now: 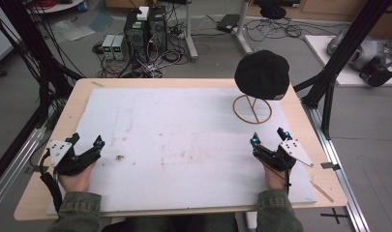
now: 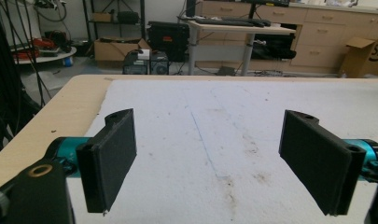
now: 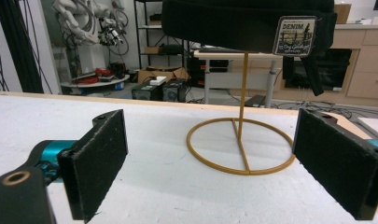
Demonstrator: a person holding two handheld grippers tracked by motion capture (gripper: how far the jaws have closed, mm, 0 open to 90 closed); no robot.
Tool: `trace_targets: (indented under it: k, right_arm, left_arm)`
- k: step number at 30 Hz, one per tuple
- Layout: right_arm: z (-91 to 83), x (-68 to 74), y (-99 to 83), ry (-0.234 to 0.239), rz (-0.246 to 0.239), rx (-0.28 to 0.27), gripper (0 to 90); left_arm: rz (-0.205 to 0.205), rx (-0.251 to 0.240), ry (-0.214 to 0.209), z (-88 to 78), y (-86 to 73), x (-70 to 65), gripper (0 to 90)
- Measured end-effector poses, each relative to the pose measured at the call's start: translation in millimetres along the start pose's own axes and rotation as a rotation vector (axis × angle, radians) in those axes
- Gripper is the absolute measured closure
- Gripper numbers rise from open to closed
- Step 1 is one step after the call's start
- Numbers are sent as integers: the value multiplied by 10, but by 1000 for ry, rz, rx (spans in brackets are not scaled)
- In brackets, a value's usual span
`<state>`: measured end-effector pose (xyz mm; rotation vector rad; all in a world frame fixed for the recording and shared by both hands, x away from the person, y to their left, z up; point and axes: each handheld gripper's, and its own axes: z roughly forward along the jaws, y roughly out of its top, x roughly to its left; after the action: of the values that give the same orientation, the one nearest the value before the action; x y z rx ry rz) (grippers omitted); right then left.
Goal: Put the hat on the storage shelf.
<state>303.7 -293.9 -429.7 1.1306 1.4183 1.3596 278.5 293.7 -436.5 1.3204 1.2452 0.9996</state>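
Two hand-held grippers sit low over the near part of the light wooden tabletop [image 1: 82, 92], which is covered almost entirely by a white foam sheet [image 1: 184, 140] marked with faint brown stains. We see the left gripper [image 1: 87, 141] near the near left corner of the tabletop, held in the person's left hand [image 1: 76, 178], its black fingers [image 2: 109, 158] spread wide and released, with nothing between them; in the left gripper view only bare white sheet lies between the two padded faces. The right gripper [image 1: 268, 135] rests near the near right part of the sheet, held in the right hand [image 1: 275, 178], and its fingers [image 3: 95, 158] are likewise spread apart and grasp nothing.

We find the black fabric cap [image 1: 262, 73] perched on top of a thin golden wire stand [image 1: 252, 110], toward the far right corner of the tabletop. The stand has a flat ring base lying on the white sheet, crossed by a straight bar, with a slim upright rod rising from it to carry the cap. In the right gripper view the ring base [image 3: 240, 144] lies ahead of and between the open fingers, clearly apart from them, and the cap [image 3: 247, 18] hangs above with a small square label [image 3: 294, 35] on its band and a dark strap dangling beside it. The right gripper is nearer the stand than the left, which is well apart from it across the sheet.
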Motion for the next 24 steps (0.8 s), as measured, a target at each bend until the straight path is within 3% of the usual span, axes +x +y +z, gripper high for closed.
trace_targets:
  k: [24]
  right_arm:
    - [-6, 20, 0, -11, 4, 3, 95]
  left_arm:
    - [2, 5, 14, -16, -7, -10, 194]
